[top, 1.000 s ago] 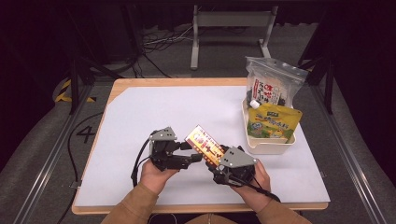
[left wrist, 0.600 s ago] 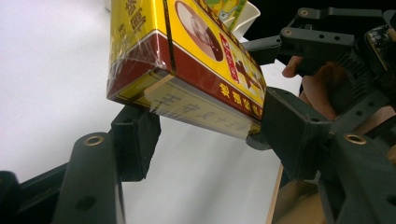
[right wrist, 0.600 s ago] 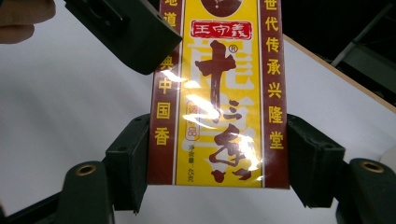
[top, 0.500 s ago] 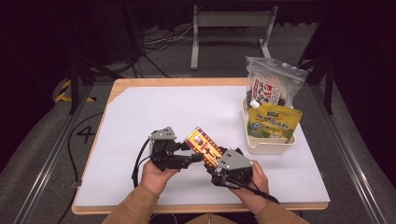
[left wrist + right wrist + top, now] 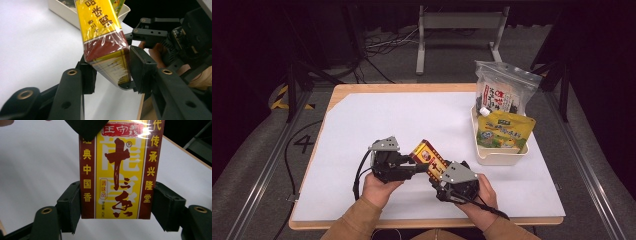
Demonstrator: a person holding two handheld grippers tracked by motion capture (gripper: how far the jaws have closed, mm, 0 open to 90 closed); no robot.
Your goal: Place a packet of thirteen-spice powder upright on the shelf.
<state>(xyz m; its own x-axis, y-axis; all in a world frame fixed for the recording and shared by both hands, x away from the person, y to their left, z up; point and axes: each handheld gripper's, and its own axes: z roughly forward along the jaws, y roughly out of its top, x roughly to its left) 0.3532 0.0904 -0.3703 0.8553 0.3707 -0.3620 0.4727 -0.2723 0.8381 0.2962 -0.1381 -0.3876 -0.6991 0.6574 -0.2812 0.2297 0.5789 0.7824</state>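
Lower centre of the high view: your left gripper (image 5: 414,169) has just been closing its jaws on the yellow-and-red box (image 5: 430,158), pads now at both sides. Right gripper (image 5: 438,176) pinches the box's other end. Box is held off the white table (image 5: 387,115), handover underway. Tray (image 5: 499,156) at right already holds two pouches; the box isn't in yet.

Left hand-held gripper (image 5: 414,169) and right hand-held gripper (image 5: 435,176) meet low over the tabletop's (image 5: 377,117) near edge; the left's jaws have just been closing on the box (image 5: 428,156), and the right's jaws clamp its sides.
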